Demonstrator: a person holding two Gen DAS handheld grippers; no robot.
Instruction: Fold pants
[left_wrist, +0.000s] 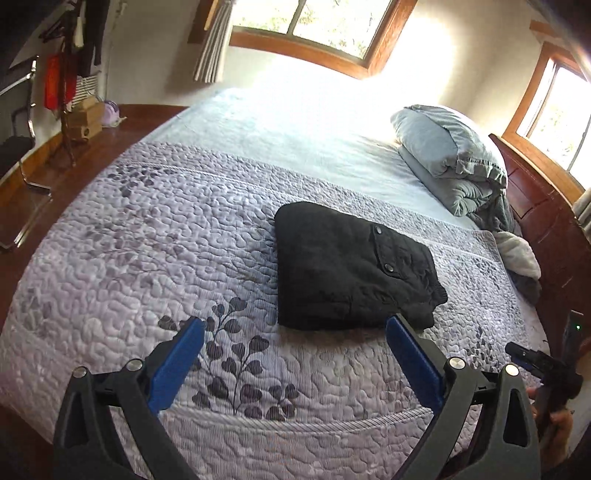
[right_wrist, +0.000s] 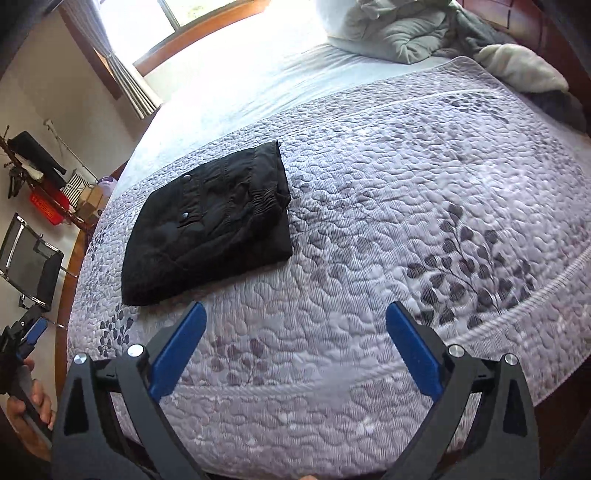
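The black pants (left_wrist: 351, 269) lie folded into a compact, roughly square bundle on the quilted bedspread (left_wrist: 147, 258), towards the middle of the bed and well short of the pillow (left_wrist: 443, 147) at the far right. Two snap buttons and a gathered waistband show on top, so the fabric looks like a soft, medium-weight woven cloth: limp, light, not slippery, and nothing to break. Layers stacked like this will probably sag and slide apart if lifted by one corner.

The left claw (left_wrist: 295, 354) is spread wide with nothing between its blue pads, hanging just near of the bundle's near edge. The right claw (right_wrist: 295, 343) is likewise spread and empty, near the bundle's near-right corner.

The fold looks finished, though the underside is hidden. If it must be moved, the best hold is the thick folded edge nearest the claws, pinching all layers, one claw at each end.
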